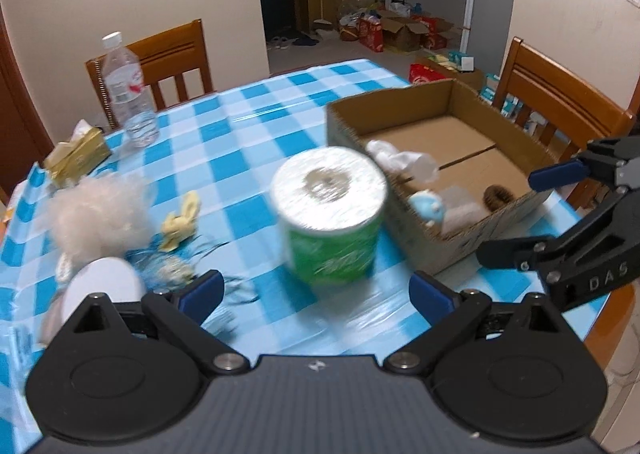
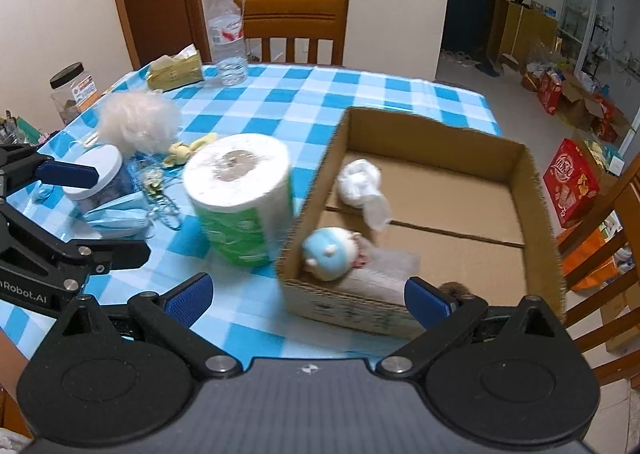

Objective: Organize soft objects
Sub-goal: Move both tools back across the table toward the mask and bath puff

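Note:
A toilet roll (image 1: 328, 214) in green wrap stands upright on the checked tablecloth, just left of the cardboard box (image 1: 404, 230). My left gripper (image 1: 318, 294) is open, and the roll stands a little ahead of its fingers, untouched. In the right wrist view the roll (image 2: 240, 198) leans close to the box wall (image 2: 316, 190). My right gripper (image 2: 308, 300) is open over the box's near corner, holding nothing. Inside the box lie a white crumpled cloth (image 2: 362, 184), a blue round plush (image 2: 328, 254) and a clear soft pack (image 2: 384, 270). A fluffy white wad (image 2: 136, 122) and a yellow plush (image 2: 188, 148) lie on the table.
A white-lidded jar (image 2: 98, 174), blue face masks (image 2: 116, 218) and tangled cord lie left of the roll. A water bottle (image 2: 228, 38) and a tissue pack (image 2: 176, 70) stand at the far edge. Wooden chairs (image 1: 560, 94) flank the table. The other gripper (image 1: 532, 214) hovers right of the box.

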The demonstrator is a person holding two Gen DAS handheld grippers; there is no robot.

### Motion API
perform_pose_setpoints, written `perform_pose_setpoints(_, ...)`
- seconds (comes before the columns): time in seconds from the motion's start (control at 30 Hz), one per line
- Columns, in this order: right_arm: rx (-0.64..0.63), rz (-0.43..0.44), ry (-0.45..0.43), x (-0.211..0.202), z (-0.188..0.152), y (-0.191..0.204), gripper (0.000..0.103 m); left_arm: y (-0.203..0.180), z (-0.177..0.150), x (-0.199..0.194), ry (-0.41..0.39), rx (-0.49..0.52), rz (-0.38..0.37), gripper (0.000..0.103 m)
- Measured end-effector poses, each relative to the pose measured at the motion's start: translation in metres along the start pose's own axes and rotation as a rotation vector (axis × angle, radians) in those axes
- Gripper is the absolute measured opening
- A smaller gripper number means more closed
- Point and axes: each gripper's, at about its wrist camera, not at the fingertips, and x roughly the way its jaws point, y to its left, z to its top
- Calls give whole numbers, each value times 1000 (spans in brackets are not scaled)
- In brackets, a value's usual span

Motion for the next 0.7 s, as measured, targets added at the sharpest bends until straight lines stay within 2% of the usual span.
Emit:
perform_pose_setpoints(0.47, -71, 38, 51, 19, 16, 91, 103, 88, -46, -17, 47, -105, 59, 99)
perform_pose_setpoints(0.7, -113, 48, 71, 32, 30, 138, 103, 134, -70, -24, 60, -148, 63, 99)
